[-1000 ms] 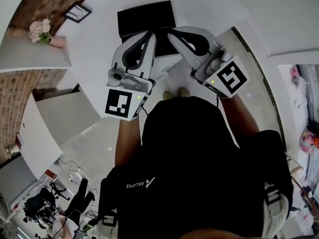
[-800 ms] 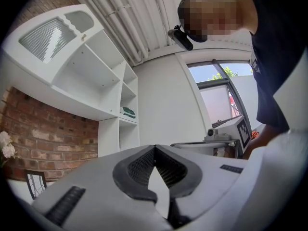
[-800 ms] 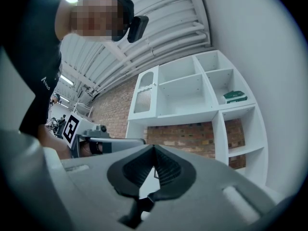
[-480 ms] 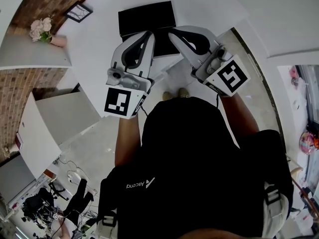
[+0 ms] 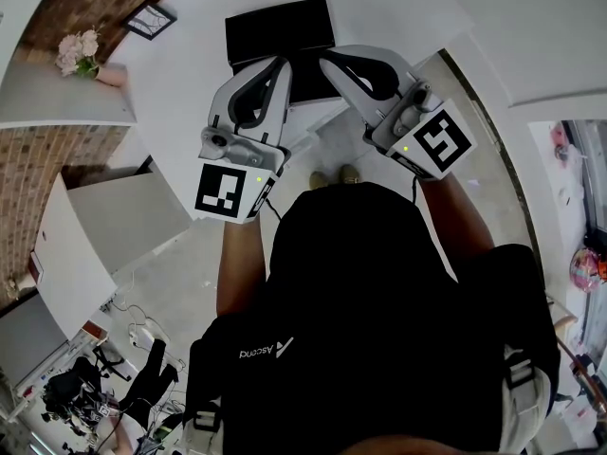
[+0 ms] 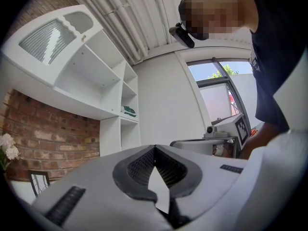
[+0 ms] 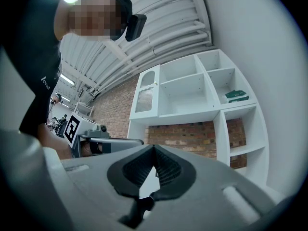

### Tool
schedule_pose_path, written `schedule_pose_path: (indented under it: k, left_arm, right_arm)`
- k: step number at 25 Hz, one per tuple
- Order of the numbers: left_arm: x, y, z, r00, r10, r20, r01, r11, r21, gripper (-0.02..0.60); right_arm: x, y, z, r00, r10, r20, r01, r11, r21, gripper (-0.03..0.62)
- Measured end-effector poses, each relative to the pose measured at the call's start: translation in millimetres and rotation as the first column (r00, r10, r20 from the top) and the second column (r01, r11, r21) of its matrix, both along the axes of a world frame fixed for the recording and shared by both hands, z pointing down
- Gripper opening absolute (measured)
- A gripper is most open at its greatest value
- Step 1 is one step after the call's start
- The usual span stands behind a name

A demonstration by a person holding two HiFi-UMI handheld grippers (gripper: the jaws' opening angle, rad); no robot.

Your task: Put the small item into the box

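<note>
Hovering clenched, empty: left gripper (image 5: 282, 65); right gripper (image 5: 328, 63) likewise; black box (image 5: 280, 28) near their tips.

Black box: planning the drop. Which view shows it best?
Head view: the black box lies on the white table, near edge hidden by the left gripper and right gripper. Both gripper views look up at shelves, missing it.

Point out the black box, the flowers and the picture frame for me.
black box (image 5: 280, 28), head view, on its dark top face.
flowers (image 5: 76, 53), head view, on the pale blooms.
picture frame (image 5: 149, 20), head view, on its middle.
</note>
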State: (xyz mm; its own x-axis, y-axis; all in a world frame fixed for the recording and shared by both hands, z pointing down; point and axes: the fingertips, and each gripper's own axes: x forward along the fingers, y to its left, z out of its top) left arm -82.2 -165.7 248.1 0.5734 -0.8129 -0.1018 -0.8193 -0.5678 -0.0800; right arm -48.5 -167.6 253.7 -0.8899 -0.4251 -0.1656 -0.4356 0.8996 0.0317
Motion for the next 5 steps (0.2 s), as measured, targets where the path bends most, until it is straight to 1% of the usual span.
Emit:
schedule_pose_path:
  k: [5]
  left_arm:
    - [1.1,2.7,2.2,1.000,0.004,0.003,-0.004,1.000,-0.010,-0.002]
  right_arm:
    - [0.5,2.7,0.0,1.000,0.001,-0.006,-0.001,1.000,-0.001,0.000]
